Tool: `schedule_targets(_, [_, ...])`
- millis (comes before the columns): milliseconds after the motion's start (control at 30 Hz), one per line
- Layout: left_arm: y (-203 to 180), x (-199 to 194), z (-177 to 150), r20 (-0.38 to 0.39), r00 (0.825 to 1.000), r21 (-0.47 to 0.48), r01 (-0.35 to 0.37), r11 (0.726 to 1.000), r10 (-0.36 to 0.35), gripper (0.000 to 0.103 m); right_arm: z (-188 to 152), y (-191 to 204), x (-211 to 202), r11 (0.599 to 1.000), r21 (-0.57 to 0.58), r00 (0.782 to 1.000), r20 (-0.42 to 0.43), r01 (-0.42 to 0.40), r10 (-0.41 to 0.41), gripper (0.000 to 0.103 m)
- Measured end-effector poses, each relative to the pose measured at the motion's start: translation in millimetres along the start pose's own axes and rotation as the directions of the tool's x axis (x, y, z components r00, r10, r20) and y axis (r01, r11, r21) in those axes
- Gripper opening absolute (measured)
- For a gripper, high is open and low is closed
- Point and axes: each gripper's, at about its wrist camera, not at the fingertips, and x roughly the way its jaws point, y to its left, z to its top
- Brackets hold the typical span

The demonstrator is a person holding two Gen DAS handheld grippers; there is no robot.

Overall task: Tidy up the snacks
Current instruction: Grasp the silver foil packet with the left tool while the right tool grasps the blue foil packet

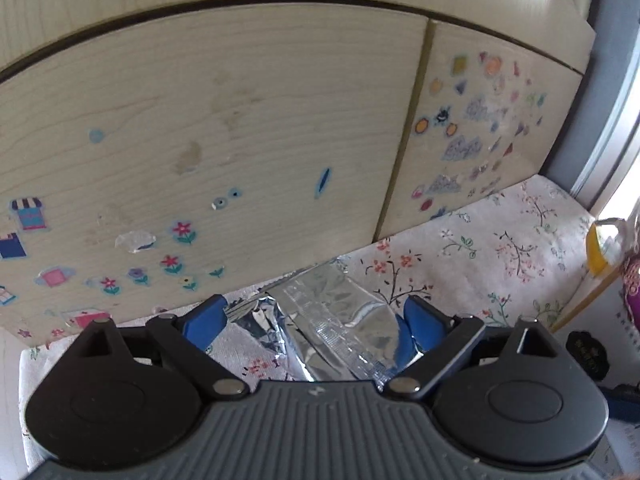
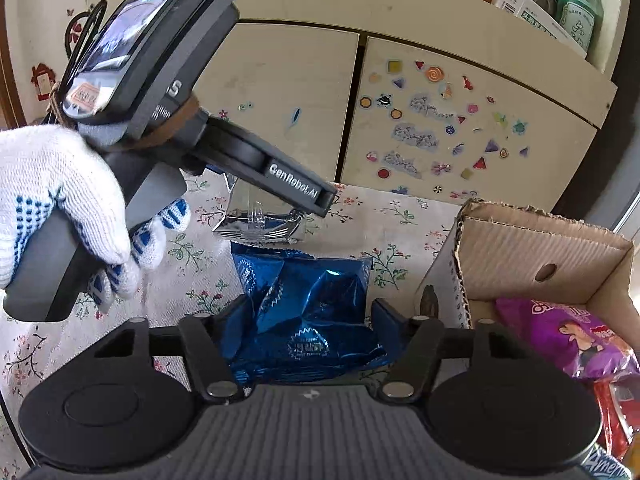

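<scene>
Blue snack bag (image 2: 312, 312) between parted right tongs (image 2: 310, 322); cardboard box (image 2: 540, 248) beside.

Floral tablecloth (image 2: 192, 256), silver packet (image 2: 256, 216), blue snack bag (image 2: 312, 312), cardboard box (image 2: 536, 248) at right

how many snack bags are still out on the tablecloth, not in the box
2: a silver bag near the cabinet, between the left gripper's fingers, and a blue bag between the right gripper's fingers. Others could be hidden behind the grippers.
</scene>
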Motion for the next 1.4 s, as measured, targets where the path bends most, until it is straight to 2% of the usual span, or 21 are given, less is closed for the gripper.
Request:
schedule_targets(100, [2.4,-4.1,-8.1,0.007,1.000,0.019,-0.003,1.000,0.003,0.091,2.1,-5.1,-1.5,1.000,0.024,1.000,0.005,-0.007,0.006,0.058])
schedule_targets(267, [23.5,-19.4,-21.5,-0.023,1.000,-0.028,0.013,1.000,-0.014,0.089,4.1,-8.7,-4.0,0.997,0.072,1.000,-0.001,-0.025,0.025,0.056])
schedule_targets(333, [29.5,-27.8,-27.1,-0.040,0.999,-0.025,0.014,1.000,-0.015,0.089,4.4,-12.6,-4.6,0.992,0.112,0.998,-0.002,-0.055,0.056,0.057])
schedule_targets(433, [31.4,-40.7,-37.2,-0.062,0.998,0.028,0.001,1.000,0.001,0.089,7.4,-22.0,-5.0,0.975,0.181,0.992,-0.002,-0.125,0.127,0.061])
schedule_targets(500, [34.3,-49.6,-45.3,-0.080,0.997,0.040,0.009,0.999,-0.006,0.089,7.8,-25.5,-7.3,0.960,0.230,0.987,0.011,-0.161,0.163,0.066])
schedule_targets(567, [37.8,-59.7,-53.7,-0.093,0.996,0.045,0.019,0.999,-0.015,0.089,8.7,-29.5,-9.6,0.942,0.284,0.983,0.026,-0.180,0.179,0.070])
schedule_targets(700, [37.4,-75.5,-65.3,-0.111,0.994,0.068,0.022,0.997,-0.014,0.089,10.1,-37.1,-11.2,0.909,0.366,0.980,0.055,-0.199,0.192,0.073])
schedule_targets(767, [35.6,-82.0,-69.3,-0.115,0.993,0.077,0.032,0.996,-0.023,0.090,10.4,-34.4,-10.4,0.912,0.362,0.981,0.052,-0.192,0.186,0.076])
schedule_targets(967, [22.9,-85.1,-76.9,-0.122,0.991,0.130,0.072,0.989,-0.056,0.094,8.7,-11.6,-2.0,0.958,0.253,0.990,-0.001,-0.134,0.139,0.090])
schedule_targets(1067, [19.6,-79.6,-81.3,-0.158,0.985,0.125,0.084,0.989,-0.064,0.095,5.6,-2.7,4.5,0.975,0.199,0.994,-0.003,-0.104,0.107,0.092])
schedule_targets(1133, [17.8,-78.6,-85.1,-0.164,0.984,0.125,0.093,0.988,-0.072,0.096,4.7,-0.3,8.2,0.979,0.181,0.995,-0.001,-0.095,0.097,0.092])
schedule_targets(1200, [17.3,-80.0,-86.7,-0.164,0.984,0.128,0.094,0.987,-0.072,0.096,5.8,0.0,8.9,0.981,0.175,0.996,-0.001,-0.089,0.090,0.080])
schedule_targets(1267, [17.3,-81.7,-88.9,-0.167,0.983,0.134,0.095,0.986,-0.072,0.096,7.4,-0.6,9.6,0.983,0.169,0.998,-0.005,-0.069,0.070,0.073])
schedule_targets(1400, [17.6,-83.2,-91.1,-0.171,0.983,0.126,0.086,0.988,-0.064,0.098,8.7,-3.4,10.1,0.980,0.179,0.996,-0.003,-0.084,0.086,0.073])
